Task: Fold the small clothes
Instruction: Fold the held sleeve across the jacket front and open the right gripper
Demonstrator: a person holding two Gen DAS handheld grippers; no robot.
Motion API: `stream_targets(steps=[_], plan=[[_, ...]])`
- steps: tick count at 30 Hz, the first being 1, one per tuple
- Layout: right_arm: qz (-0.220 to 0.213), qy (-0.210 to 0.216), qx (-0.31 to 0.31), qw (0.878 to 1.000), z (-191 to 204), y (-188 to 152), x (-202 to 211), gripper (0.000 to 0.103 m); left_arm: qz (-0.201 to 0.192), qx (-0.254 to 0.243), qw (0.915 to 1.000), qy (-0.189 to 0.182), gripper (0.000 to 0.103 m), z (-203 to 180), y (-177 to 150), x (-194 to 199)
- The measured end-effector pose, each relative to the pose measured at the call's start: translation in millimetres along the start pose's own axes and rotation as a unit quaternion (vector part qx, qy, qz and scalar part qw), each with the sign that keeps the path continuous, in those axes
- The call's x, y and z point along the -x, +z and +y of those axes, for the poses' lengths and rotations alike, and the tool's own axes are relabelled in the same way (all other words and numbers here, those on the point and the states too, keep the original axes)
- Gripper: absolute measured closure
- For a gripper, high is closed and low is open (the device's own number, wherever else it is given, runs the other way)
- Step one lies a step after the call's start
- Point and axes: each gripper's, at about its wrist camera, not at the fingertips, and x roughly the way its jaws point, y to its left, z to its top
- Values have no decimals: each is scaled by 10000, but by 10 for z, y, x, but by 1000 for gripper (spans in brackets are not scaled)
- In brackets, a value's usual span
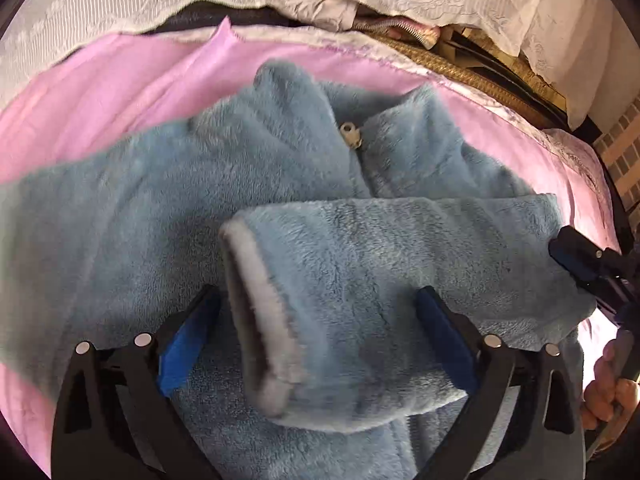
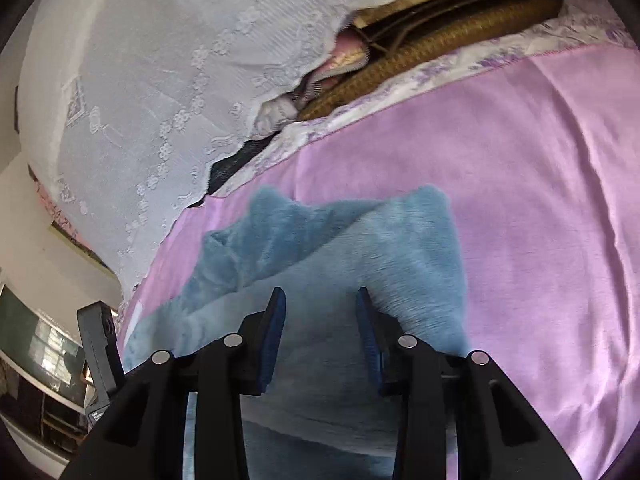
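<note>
One small garment, a fluffy blue fleece jacket point(image 1: 304, 184), lies front-up on a pink sheet point(image 1: 100, 92) spread over a bed. Its collar stands at the far side, with a pale zipper pull point(image 1: 351, 135) at the neck. One sleeve point(image 1: 360, 280) is folded across the chest; its grey-trimmed cuff point(image 1: 256, 320) points toward the left wrist camera. The left gripper point(image 1: 320, 340) hovers over this cuff with its jaws spread wide on either side of the sleeve, the blue pads point(image 1: 184, 344) not pressing the cloth. The right gripper point(image 2: 320, 320) is over the jacket's edge; its jaws stand a little apart, and nothing is seen between the pads. In the left wrist view the right gripper's dark tip point(image 1: 580, 256) appears at the jacket's right border, with part of a hand point(image 1: 608, 388) gripping its handle. Beyond the pink sheet run a floral-printed border point(image 2: 400, 92), a woven straw mat point(image 2: 420, 48) and a white lace cloth point(image 2: 160, 80) draped over bedding. Motion blur softens the jacket's left part in the left wrist view.
</note>
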Motion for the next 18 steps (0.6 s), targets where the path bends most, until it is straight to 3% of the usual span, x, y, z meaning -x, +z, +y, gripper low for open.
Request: stream_targets(steps=[1, 2, 4, 7, 10, 11, 14, 16, 18], plan=[[73, 163, -359, 9992, -168, 17, -16, 94, -81, 30, 10000, -16, 5, 17, 2, 56], [87, 355, -741, 9966, -309, 32, 6, 103, -162, 18, 9998, 148, 5, 13, -3, 92], [-119, 455, -1069, 9932, -425, 25, 140, 103, -254, 3, 9987, 448, 5, 19, -42, 120], [-486, 175, -580, 9970, -219, -14, 454, 97, -634, -63, 9975, 304, 5, 4, -116, 384], [-607, 358, 22, 9975, 105, -102, 689, 96, -1048, -439, 9935, 10, 5, -106, -203, 668], [-557, 395, 170, 9975, 182, -137, 711, 91, -1057, -530, 9930, -49, 5, -140, -217, 686], [-305, 288, 425, 9982, 280, -275, 602, 72, -586, -597, 9964, 95, 5, -178, -237, 460], [-118, -31, 452, 9989, 211, -335, 471, 73, 60, -501, 9986, 146, 4, -122, -245, 165], [77, -201, 201, 9996, 26, -396, 323, 77, -14, -368, 9993, -14, 4, -65, -244, 201]])
